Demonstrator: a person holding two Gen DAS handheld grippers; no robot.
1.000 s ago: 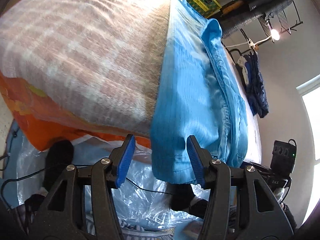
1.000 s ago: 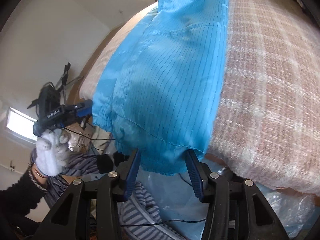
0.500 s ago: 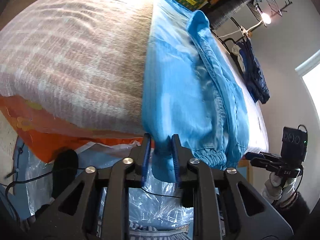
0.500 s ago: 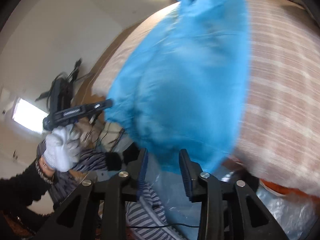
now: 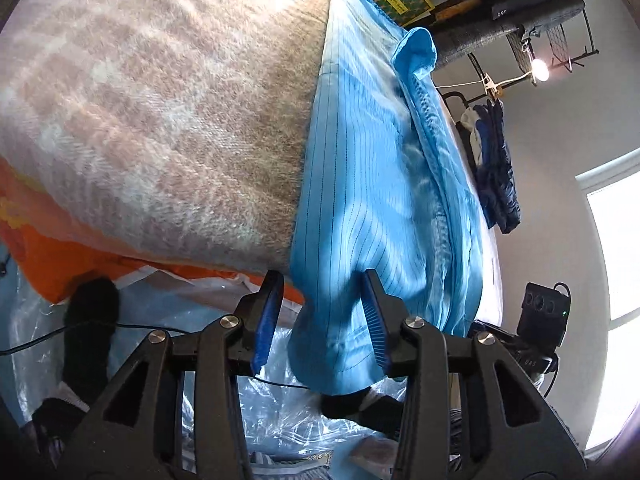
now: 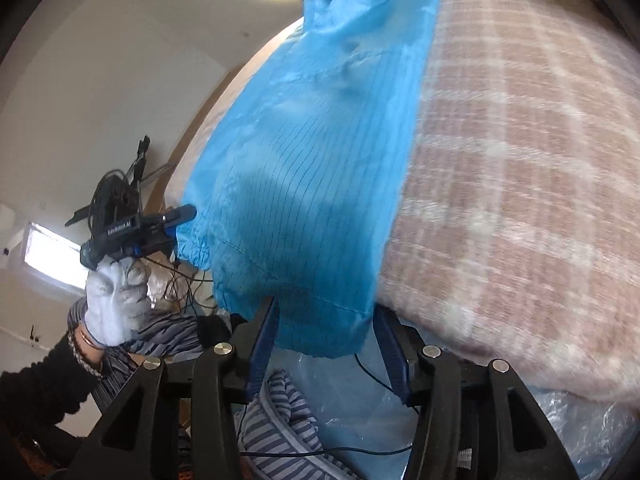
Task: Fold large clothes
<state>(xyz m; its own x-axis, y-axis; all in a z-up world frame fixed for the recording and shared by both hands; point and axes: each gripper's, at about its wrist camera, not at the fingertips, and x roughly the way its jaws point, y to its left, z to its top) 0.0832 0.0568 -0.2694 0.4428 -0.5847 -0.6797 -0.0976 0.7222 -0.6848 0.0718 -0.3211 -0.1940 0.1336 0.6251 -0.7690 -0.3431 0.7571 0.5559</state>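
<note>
A light-blue pinstriped garment (image 5: 380, 184) lies lengthwise on a bed, and its hem hangs over the near edge. My left gripper (image 5: 321, 276) straddles one corner of that hem. Its jaws are opening: the cloth hangs between the blue pads and the left pad stands apart from it. In the right wrist view the garment (image 6: 320, 160) droops between the pads of my right gripper (image 6: 325, 304), whose jaws are also opening with gaps on both sides. A white-gloved hand (image 6: 116, 300) holds the left gripper (image 6: 176, 220) beside the elastic cuff.
A pink-and-white plaid blanket (image 5: 160, 100) covers the bed over an orange sheet (image 5: 60, 256). Clear plastic sheeting (image 5: 260, 412) and cables lie on the floor below, by black-socked feet (image 5: 88, 340). A clothes rack (image 5: 552, 20) with a dark blue jacket (image 5: 496, 176) stands behind.
Half a second ago both pairs of jaws were much narrower on the hem, the left one pinching it. Now both have spread and the cloth hangs loose between the pads.
</note>
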